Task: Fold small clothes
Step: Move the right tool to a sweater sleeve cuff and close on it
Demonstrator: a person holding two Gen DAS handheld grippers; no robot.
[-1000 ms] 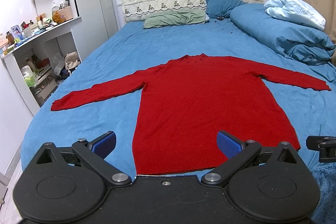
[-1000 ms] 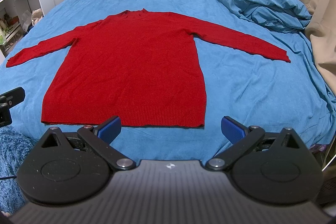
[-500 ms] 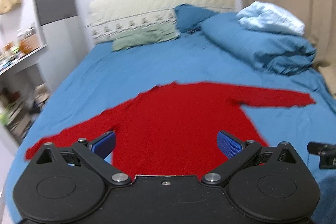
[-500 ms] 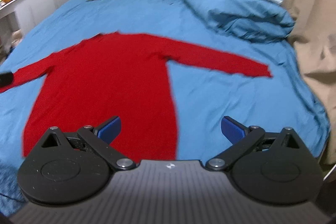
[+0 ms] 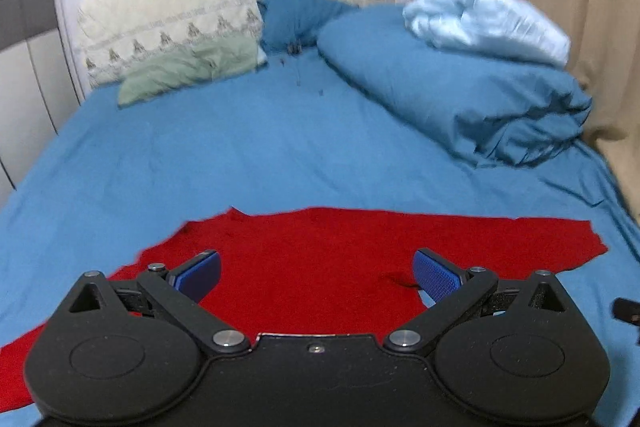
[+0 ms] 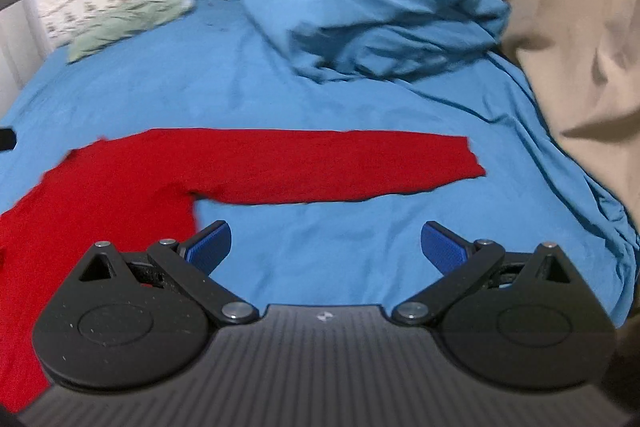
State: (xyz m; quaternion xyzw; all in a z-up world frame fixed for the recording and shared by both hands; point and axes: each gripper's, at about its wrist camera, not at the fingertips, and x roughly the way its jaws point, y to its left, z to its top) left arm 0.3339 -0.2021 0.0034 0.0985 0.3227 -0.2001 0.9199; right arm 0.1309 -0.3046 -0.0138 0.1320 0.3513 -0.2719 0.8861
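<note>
A: Where is the right gripper (image 6: 325, 242)?

B: Jaws spread wide and empty over the blue cotton bedsheet (image 6: 320, 91). The red knitted sweater's (image 6: 120, 183) right sleeve (image 6: 340, 163) lies crosswise just ahead.

A: And the left gripper (image 5: 316, 271)?

B: Equally wide over the flat ribbed body; the puffy blue duvet (image 5: 460, 91) lies beyond.

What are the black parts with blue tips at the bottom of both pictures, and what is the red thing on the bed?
Each picture comes from a camera mounted on a hand-held gripper, looking forward along its two fingers. One view shows the left gripper, the other the right gripper. Both are open and hold nothing. The red knitted long-sleeved sweater lies spread flat on the blue bed sheet, one sleeve stretched sideways. Behind it sits a rolled blue duvet.
</note>
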